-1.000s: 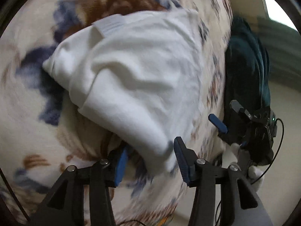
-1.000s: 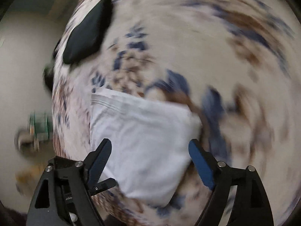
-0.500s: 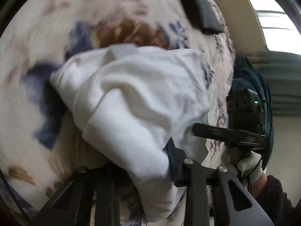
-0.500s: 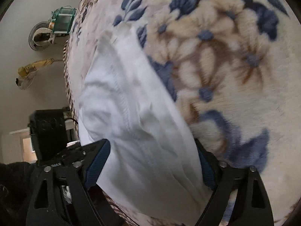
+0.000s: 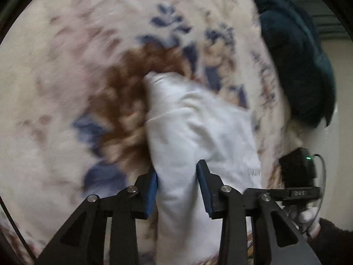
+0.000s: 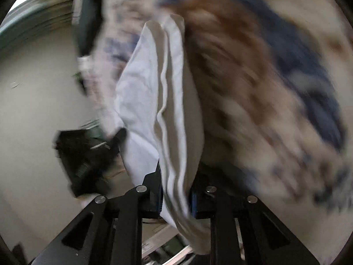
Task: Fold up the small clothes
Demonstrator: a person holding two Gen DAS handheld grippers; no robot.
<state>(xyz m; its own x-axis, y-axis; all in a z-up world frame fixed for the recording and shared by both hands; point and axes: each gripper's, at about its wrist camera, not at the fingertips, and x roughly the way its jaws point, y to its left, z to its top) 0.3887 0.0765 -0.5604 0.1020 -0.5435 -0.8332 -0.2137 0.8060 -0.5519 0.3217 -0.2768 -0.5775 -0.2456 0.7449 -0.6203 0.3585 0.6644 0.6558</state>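
My left claw point(image 5: 177, 190) and right claw point(image 6: 175, 193) both pinch the white garment point(image 5: 198, 137), lifted off the floral blanket point(image 5: 66, 77).
Right jaws have just closed on the bunched cloth; left jaws eased wider, cloth between. Mid-fold, I judge: next, carry both edges across and lay them flat.

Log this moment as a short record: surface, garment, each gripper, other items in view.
surface: floral blanket, cream with blue and brown blooms
garment: white cloth, bunched, lifted off the blanket at its near end
left gripper: jaws have just been opening, cloth between its blue pads
right gripper: jaws have just been closing, clamped on a folded edge of the cloth
other items: dark teal fabric at the blanket's edge
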